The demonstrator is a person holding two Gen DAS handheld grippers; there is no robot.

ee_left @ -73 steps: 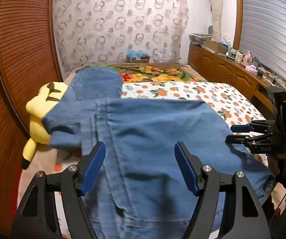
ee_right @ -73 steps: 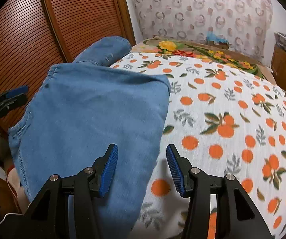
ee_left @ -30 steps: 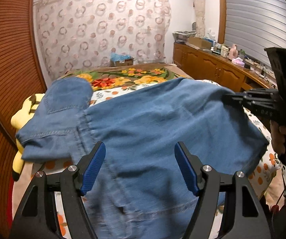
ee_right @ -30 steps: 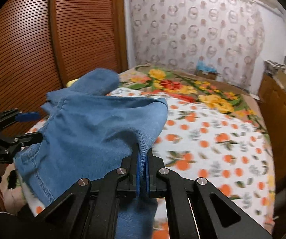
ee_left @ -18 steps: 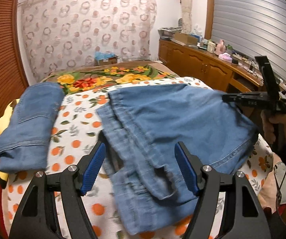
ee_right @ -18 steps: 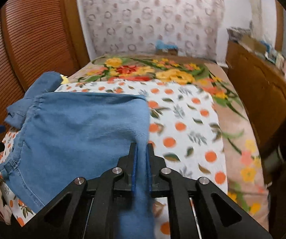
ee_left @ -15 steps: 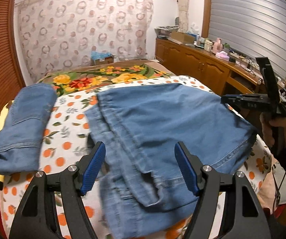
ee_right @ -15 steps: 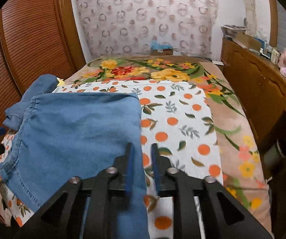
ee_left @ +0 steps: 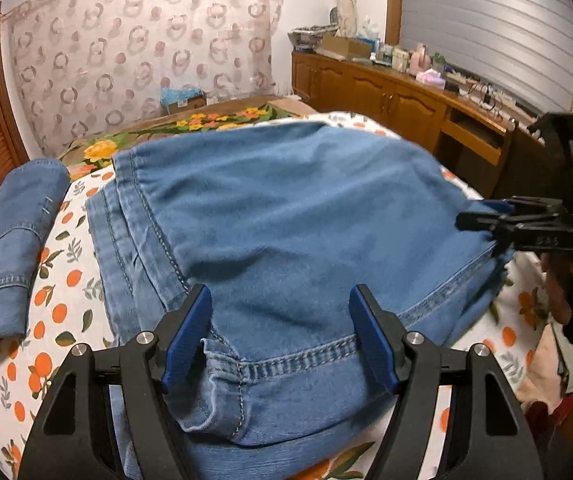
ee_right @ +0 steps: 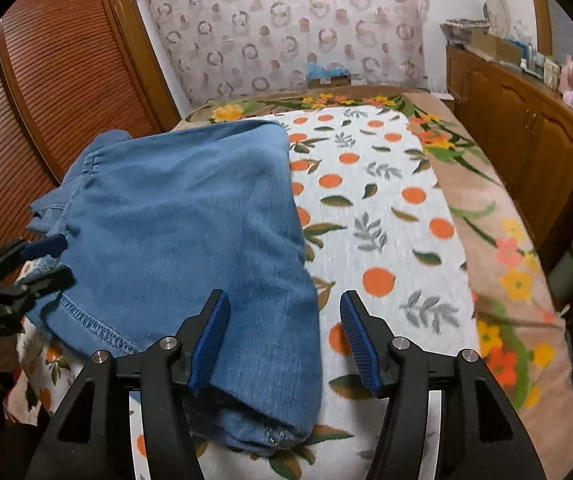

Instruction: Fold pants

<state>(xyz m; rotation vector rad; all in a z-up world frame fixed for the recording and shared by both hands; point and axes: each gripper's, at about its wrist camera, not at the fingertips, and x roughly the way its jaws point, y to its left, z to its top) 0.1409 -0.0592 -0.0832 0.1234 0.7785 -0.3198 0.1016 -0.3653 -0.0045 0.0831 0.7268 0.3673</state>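
Note:
Light blue denim pants [ee_left: 286, 232] lie folded on the bed, also seen in the right wrist view [ee_right: 182, 232]. My left gripper [ee_left: 280, 336] is open, its jaws wide apart over the near hem edge, holding nothing. My right gripper [ee_right: 284, 336] is open over the pants' near right corner, holding nothing. In the left wrist view the right gripper [ee_left: 486, 216] shows at the pants' right edge. In the right wrist view the left gripper [ee_right: 42, 260] shows at their left edge.
A second folded pair of jeans [ee_left: 14, 240] lies at the left of the bed. The bed has an orange-print sheet [ee_right: 386, 216]. A wooden cabinet [ee_left: 398, 100] with clutter runs along the right. Wooden louvred doors [ee_right: 54, 80] stand on the left.
The right gripper, shut on the pants a second ago, has carried them right onto the sheet and opened, letting go. The pants now lie flat. The left gripper stayed open.

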